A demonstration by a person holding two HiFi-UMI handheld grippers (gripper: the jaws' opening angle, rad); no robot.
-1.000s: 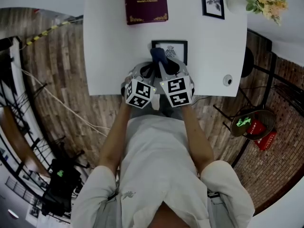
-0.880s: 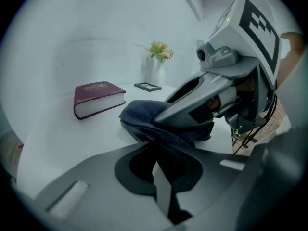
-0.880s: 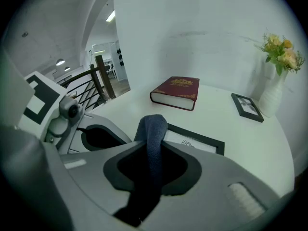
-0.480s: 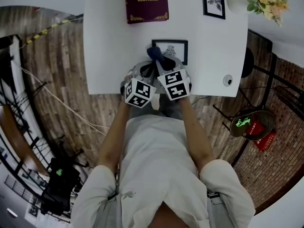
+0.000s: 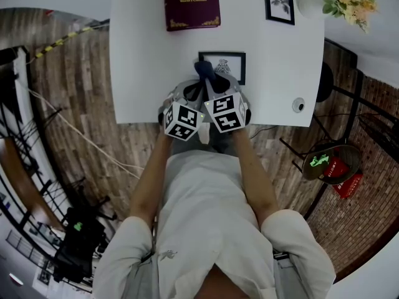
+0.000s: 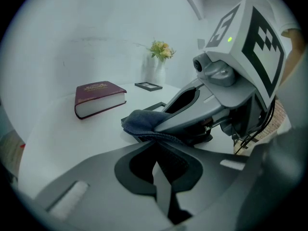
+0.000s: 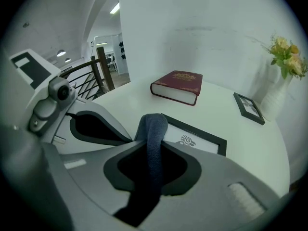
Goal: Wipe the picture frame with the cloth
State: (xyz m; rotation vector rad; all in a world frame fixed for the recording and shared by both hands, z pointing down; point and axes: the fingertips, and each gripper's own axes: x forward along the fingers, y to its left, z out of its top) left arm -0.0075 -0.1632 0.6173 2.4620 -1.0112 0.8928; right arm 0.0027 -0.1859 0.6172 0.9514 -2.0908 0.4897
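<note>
- The frame (image 7: 204, 139) lies flat near the table's (image 7: 255, 138) front edge. Its emblem is shown only in the right gripper view.
- It is black-edged with a white mat.
- One corner is covered by the dark cloth (image 7: 153, 129), which is clamped in the right gripper (image 7: 151, 146).
- The left gripper (image 6: 156, 139) is closed, with its tips at the cloth. Whether they pinch it cannot be told.

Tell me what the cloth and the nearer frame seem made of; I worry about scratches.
The cloth: soft dark blue textile, maybe microfibre or terry; matte, fuzzy surface, bends limply. The nearer frame: thin black moulding, smooth with a dull sheen; wood or plastic, can't tell. Whether glass covers its white print is unclear.
</note>
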